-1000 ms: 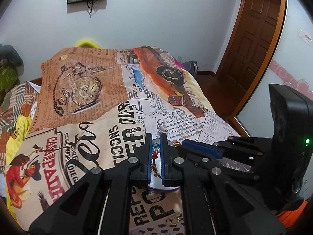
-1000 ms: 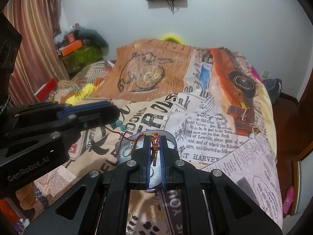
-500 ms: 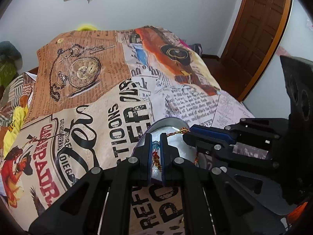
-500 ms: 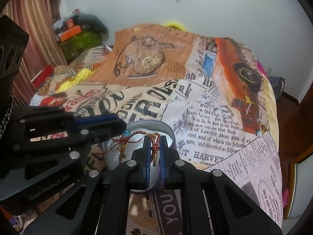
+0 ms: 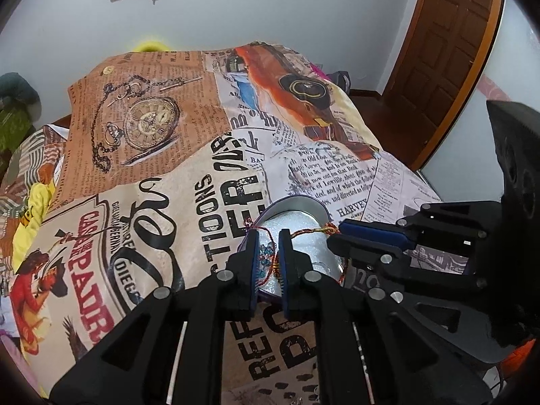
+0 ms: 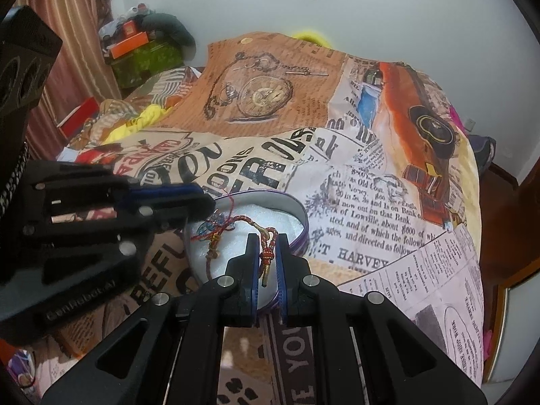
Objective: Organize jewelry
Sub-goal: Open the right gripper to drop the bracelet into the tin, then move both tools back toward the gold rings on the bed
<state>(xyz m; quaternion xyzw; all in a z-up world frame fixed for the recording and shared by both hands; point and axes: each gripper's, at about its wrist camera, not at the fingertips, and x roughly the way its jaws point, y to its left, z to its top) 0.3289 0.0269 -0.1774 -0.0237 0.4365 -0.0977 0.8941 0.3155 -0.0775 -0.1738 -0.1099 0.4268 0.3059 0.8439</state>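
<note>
A red and gold cord bracelet (image 6: 236, 221) with blue beads (image 5: 265, 258) hangs over a round purple-rimmed tin (image 6: 298, 211) lined with white foam, on the printed bedspread. My left gripper (image 5: 269, 236) has the beaded end between its pads, which still touch it; its jaws are opening. My right gripper (image 6: 268, 238) is shut on the red knotted end with a gold tip. In the left wrist view the right gripper (image 5: 337, 233) sits just right of the tin (image 5: 297, 202). The left gripper (image 6: 206, 202) reaches over the tin's left rim. The cord's middle sags onto the foam.
The bedspread (image 5: 168, 202) covers the whole bed. Small loose jewelry pieces (image 5: 303, 395) lie near the front edge. Clothes and boxes (image 6: 141, 50) are piled at the far left by a curtain. A brown door (image 5: 449, 33) stands at the right.
Both grippers have come down with the bracelet, so the tin fills more of both views and the cord now droops onto the foam. The gap between the left pads looks slightly wider.
</note>
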